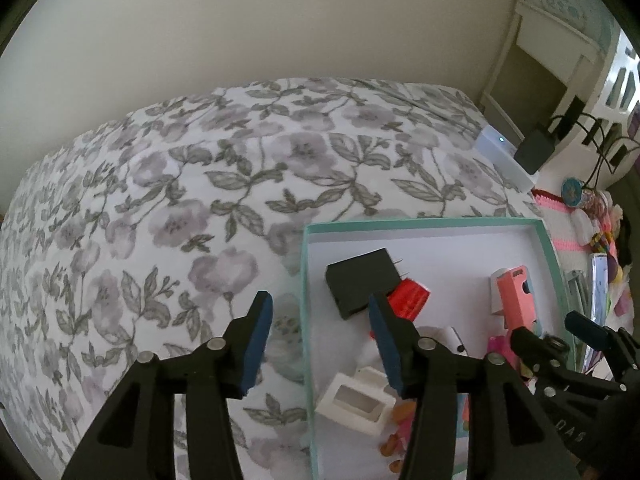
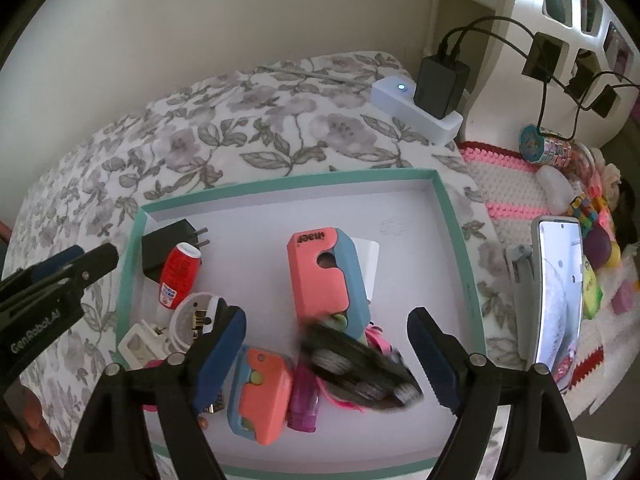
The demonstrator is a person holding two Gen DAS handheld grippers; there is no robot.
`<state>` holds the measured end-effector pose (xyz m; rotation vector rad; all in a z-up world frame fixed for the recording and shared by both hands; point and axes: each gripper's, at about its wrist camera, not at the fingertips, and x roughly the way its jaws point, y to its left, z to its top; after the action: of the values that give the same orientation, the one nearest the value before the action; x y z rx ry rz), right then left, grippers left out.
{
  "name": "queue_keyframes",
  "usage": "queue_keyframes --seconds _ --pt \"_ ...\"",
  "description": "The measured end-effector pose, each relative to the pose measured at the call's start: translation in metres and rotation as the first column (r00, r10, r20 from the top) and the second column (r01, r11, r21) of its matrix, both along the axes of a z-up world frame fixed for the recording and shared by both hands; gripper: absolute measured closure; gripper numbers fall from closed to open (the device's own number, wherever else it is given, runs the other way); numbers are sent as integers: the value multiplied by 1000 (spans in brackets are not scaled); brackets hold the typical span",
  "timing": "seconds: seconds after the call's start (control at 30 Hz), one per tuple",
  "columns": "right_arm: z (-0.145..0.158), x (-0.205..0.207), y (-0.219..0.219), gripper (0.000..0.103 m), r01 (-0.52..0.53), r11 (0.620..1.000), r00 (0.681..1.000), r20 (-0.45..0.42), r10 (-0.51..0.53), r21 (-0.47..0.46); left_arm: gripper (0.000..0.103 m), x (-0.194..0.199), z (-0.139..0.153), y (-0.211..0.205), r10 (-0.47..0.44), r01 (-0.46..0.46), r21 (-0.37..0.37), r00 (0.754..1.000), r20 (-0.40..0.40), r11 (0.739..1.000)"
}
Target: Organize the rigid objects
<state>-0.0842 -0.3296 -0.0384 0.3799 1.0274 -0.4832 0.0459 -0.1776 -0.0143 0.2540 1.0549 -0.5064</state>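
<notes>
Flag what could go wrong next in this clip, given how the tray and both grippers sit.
1. The dark blurred object between the right gripper jaws is not pinched; it may tumble onto the purple lighter.
2. The tray lies on a soft floral bedspread; pressing down could tilt it.
3. The left gripper straddles the tray's edge, so lowering it could catch the rim.

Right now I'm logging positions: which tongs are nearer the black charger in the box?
Left. The left tongs hang just beside the black charger; the right tongs hover farther along the box.
</notes>
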Motion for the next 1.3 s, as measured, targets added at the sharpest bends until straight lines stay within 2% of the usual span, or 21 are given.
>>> queue_keyframes --seconds 0.03,0.17,0.23,0.33,0.5,0.8,1.0,1.3 --pt "1 0 1 17 1 1000 1000 3 -1 -3 35 0 0 2 4 -4 -1 1000 2 1000" --pt "1 1 6 16 -6 1000 1000 -4 6 -12 32 -1 2 13 20 -20 -14 1000 9 1000" --pt "2 2 9 15 -10 1000 1000 -1 10 -10 23 -1 3 20 35 -35 -20 999 16 999" --pt "4 1 14 4 -13 1000 1000 16 13 -13 15 0 4 29 54 -53 -24 998 27 998" --pt "7 0 28 0 -30 999 999 33 31 -35 4 -3 2 47 79 -79 -12 996 44 997" --pt "4 -2 47 0 -40 998 998 49 41 -39 3 -13 11 69 79 -76 -42 993 84 996" --pt "3 -4 58 0 -46 998 998 40 48 -36 4 -24 20 75 55 -52 -24 987 152 998" --pt "12 -16 72 0 -42 998 996 72 46 -55 4 -36 28 89 85 -90 13 973 215 996"
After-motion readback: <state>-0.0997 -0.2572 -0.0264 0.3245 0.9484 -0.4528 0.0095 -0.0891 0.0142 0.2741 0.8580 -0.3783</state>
